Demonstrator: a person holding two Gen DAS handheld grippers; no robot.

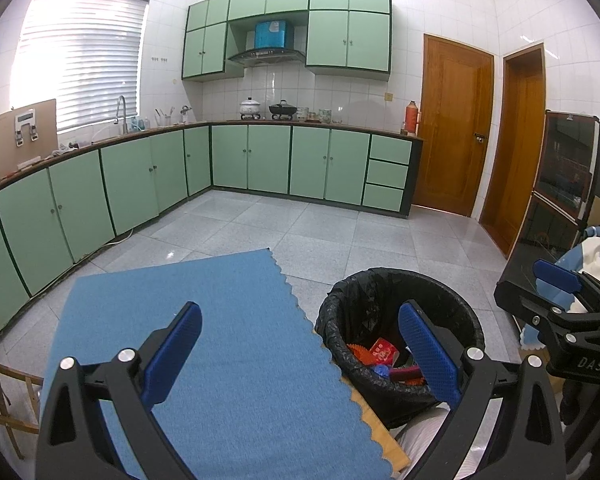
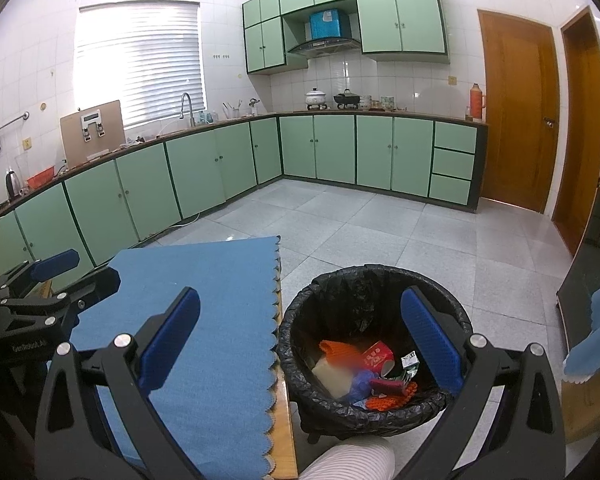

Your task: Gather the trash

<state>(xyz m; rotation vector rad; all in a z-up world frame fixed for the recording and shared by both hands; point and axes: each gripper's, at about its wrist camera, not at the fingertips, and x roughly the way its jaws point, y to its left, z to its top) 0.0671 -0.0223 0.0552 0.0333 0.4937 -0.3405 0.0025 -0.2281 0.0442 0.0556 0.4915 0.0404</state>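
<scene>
Both grippers, left gripper (image 1: 300, 354) and right gripper (image 2: 300, 344), spread and empty; trash (image 2: 366, 372) lies in black-lined bin (image 2: 380, 276) beside bare blue mat (image 2: 204, 312); collecting seems done, next likely withdrawing.

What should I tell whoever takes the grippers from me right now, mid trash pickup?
Left gripper: open, empty, over the near right edge of the blue mat.
Right gripper: open, empty, at the rim of the bin.
Bin: black-lined, on the floor right of the table edge, apart from the mat.
Done: trash lies inside, including a red box, orange pieces, a pale blurred block and a small carton.
Left: no trash shows on the visible mat; check the parts behind the grippers before stopping.
</scene>
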